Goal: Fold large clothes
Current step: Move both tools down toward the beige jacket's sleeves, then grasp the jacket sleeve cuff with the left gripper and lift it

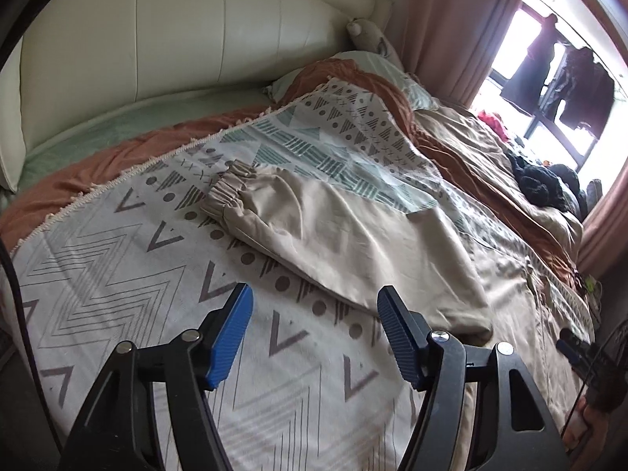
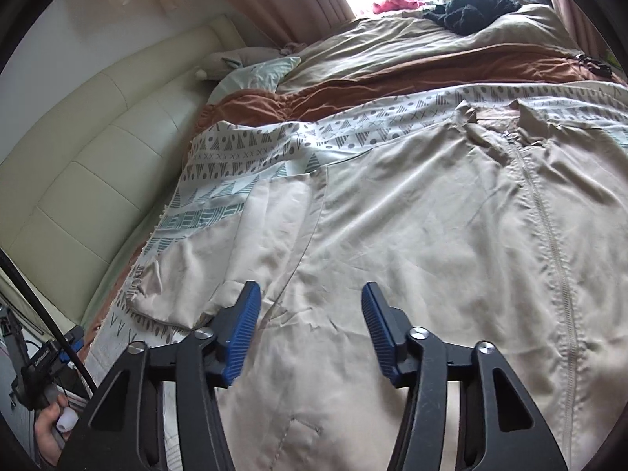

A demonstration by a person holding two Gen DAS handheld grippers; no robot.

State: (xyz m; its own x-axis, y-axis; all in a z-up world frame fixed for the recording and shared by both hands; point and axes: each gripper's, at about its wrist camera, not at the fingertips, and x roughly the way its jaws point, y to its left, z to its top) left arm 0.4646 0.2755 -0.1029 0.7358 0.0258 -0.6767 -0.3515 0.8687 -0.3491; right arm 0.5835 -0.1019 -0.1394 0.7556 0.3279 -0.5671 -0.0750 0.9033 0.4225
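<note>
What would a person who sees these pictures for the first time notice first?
First, the large beige jacket spread flat over the patterned blanket on the bed, zipper up, its elastic-cuffed sleeve stretched towards the cream headboard. Next, the blue pads of the left claw and the right claw, both open above the fabric and holding nothing. Behind, a bright window with dark clothes hanging.

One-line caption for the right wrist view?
Open right claw above a beige zip-front jacket spread on a patterned bedspread.

A beige zip-front jacket (image 2: 412,235) lies spread flat ahead of the right hand-held gripper (image 2: 310,333), zipper closed, elastic-cuffed sleeve (image 1: 314,227) stretched leftward.
</note>
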